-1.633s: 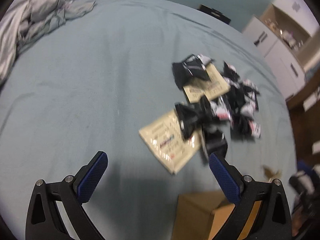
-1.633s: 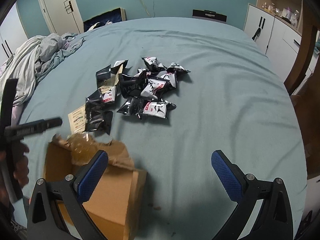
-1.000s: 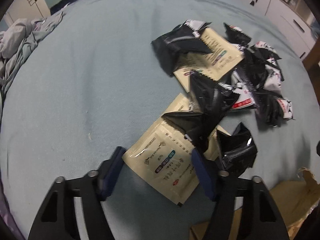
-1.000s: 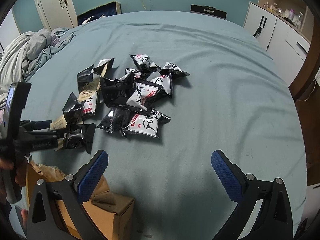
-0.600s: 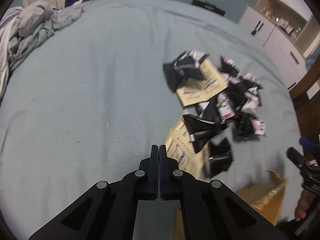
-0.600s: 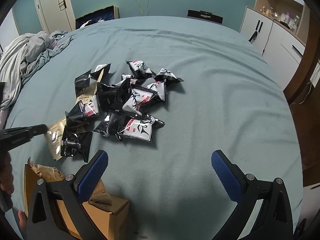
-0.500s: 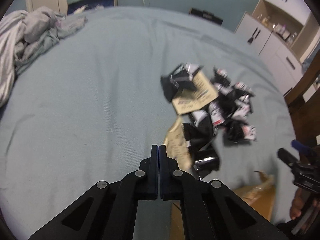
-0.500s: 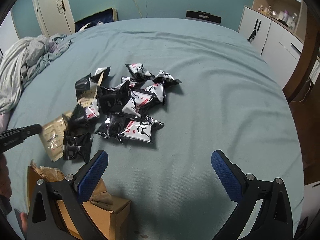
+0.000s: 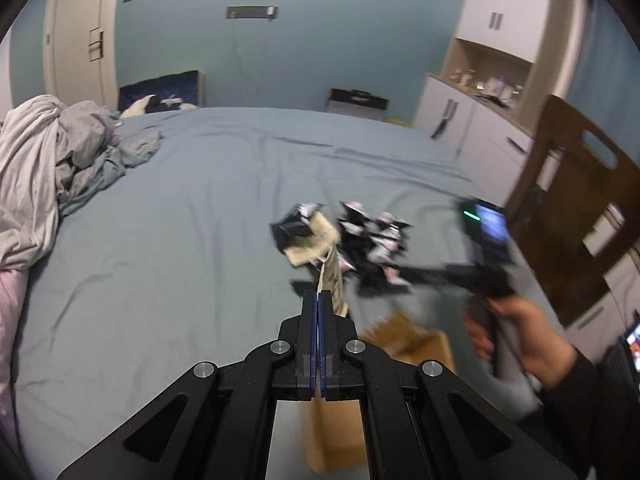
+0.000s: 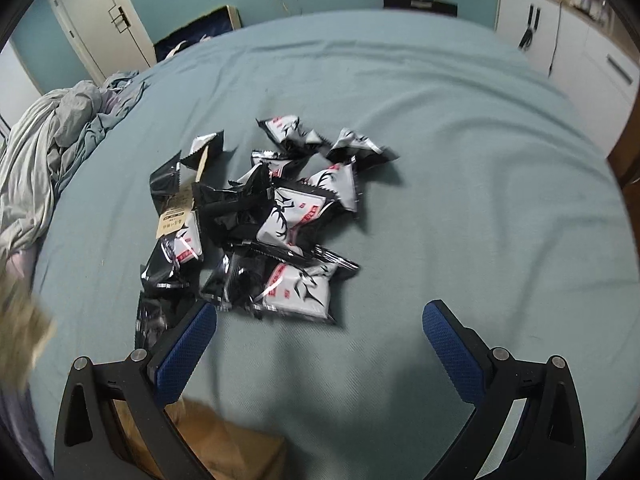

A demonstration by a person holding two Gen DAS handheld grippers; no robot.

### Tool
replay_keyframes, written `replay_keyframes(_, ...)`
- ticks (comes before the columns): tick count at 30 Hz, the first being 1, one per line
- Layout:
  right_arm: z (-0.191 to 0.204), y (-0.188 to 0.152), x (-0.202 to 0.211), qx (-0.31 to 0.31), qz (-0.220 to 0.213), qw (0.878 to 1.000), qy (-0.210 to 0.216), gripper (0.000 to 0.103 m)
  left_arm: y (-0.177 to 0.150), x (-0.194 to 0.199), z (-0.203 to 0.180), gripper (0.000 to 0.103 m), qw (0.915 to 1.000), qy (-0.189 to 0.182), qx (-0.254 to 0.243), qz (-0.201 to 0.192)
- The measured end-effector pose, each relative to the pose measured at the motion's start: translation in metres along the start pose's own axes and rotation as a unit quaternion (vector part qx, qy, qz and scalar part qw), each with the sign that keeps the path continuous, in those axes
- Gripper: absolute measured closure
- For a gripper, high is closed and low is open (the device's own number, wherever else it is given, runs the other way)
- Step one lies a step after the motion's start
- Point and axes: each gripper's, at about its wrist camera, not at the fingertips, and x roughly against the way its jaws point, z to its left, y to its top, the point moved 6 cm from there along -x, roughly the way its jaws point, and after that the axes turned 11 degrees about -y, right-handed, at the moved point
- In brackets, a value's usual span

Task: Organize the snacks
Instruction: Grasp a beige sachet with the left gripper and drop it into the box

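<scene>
Looking along the left gripper (image 9: 319, 300), its blue pads are pressed together on the edge of a beige packet (image 9: 332, 280), which hangs lifted and blurred above the bed (image 9: 160, 240). Just beyond it lies the pile of black-and-white snack packets (image 9: 372, 248), and near right, below the packet, stands the open cardboard box (image 9: 404, 340). The person's right hand (image 9: 516, 336) holds the other tool to the right.

From the right wrist, the right gripper (image 10: 320, 334) is spread wide with nothing between its pads, hovering over the bed just near of the pile (image 10: 276, 216). A second beige packet (image 10: 178, 212) lies half buried at the pile's left edge. The box (image 10: 224, 452) shows at the near left corner.

The pinch looks thin, only on the packet's edge, so a quick swing toward the box could let the packet slip free. The box's torn flaps might also catch it and deflect it onto the sheet.
</scene>
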Motion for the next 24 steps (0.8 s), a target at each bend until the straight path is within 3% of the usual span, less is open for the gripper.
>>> replay_keyframes(4,-0.001,0.011,-0.028,-0.022,0.033,0.999,0.021,0.001,-0.027,0.007,-0.019,0.103,0.9993,-0.034,-0.009,0.013)
replay_keyframes(6,-0.002,0.014,-0.040,-0.031,0.047,0.998,0.027,0.014,-0.042,0.001,-0.026,0.103,0.9985,-0.045,-0.012,0.030)
replay_keyframes(8,-0.004,0.015,-0.050,-0.037,0.067,0.996,0.034,0.035,-0.054,-0.007,-0.030,0.103,0.9977,-0.043,-0.019,0.048)
replay_keyframes(10,-0.006,0.014,-0.056,-0.051,0.081,0.994,0.056,0.046,-0.065,-0.017,-0.033,0.103,0.9968,-0.041,-0.024,0.065)
replay_keyframes(11,-0.009,0.015,-0.055,-0.057,0.080,0.993,0.064,0.057,-0.070,-0.024,-0.033,0.103,0.9959,-0.041,-0.025,0.076)
replay_keyframes(15,-0.023,0.017,-0.042,-0.077,0.068,0.992,0.076,0.066,-0.079,-0.036,-0.034,0.102,0.9947,-0.032,-0.034,0.092)
replay_keyframes(17,-0.030,0.015,-0.028,-0.086,0.054,0.991,0.087,0.096,-0.081,-0.039,-0.031,0.101,0.9950,-0.014,-0.038,0.091)
replay_keyframes(18,-0.034,0.013,-0.019,-0.091,0.052,0.990,0.093,0.098,-0.081,-0.039,-0.029,0.095,0.9951,-0.006,-0.039,0.090)
replay_keyframes(20,-0.042,0.008,0.003,-0.094,0.035,0.989,0.105,0.100,-0.081,-0.039,-0.024,0.069,0.9950,0.014,-0.042,0.090)
replay_keyframes(21,-0.042,0.002,0.013,-0.090,0.027,0.990,0.105,0.100,-0.080,-0.037,-0.020,0.048,0.9953,0.025,-0.040,0.085)
replay_keyframes(22,-0.044,-0.001,0.024,-0.084,0.020,0.991,0.105,0.100,-0.078,-0.034,-0.017,0.040,0.9960,0.032,-0.035,0.076)
replay_keyframes(24,-0.045,-0.013,0.043,-0.076,0.010,0.992,0.104,0.100,-0.075,-0.026,-0.008,0.036,0.9971,0.046,-0.021,0.057)
